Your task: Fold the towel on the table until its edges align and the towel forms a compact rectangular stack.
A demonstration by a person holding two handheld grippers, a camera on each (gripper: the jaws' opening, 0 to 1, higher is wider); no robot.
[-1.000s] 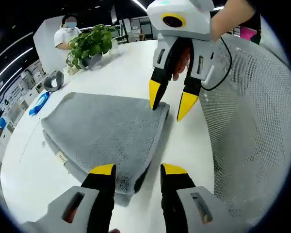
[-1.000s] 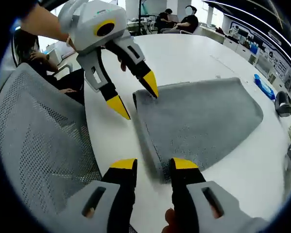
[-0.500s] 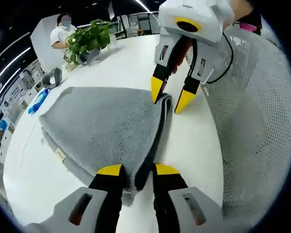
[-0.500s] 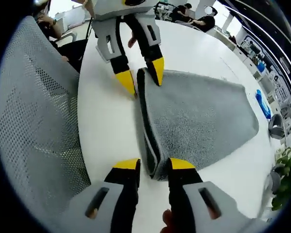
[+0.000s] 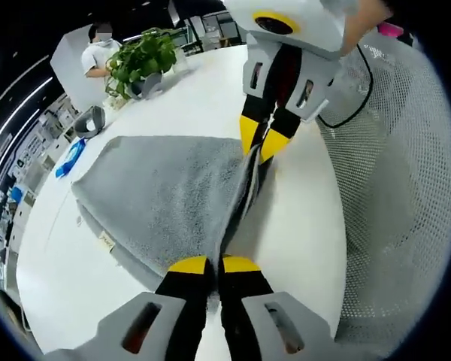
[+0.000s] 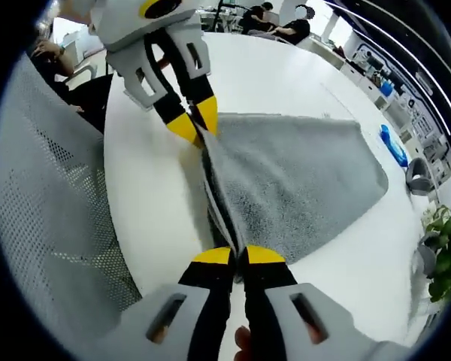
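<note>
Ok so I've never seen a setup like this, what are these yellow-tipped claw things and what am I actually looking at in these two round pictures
These are two hand-held grippers, one in each of a person's hands, each carrying a fisheye camera that looks out along its own fingers. In the left gripper view, the left gripper rises from the bottom and the right gripper faces it from the top. The right gripper view is the reverse angle. A grey towel, already folded over, lies on a white table. Each gripper has pinched shut on one corner of the towel's same edge, which is raised between them. Further back stand a potted plant and a blue object; a grey mesh chair is beside the table.
</note>
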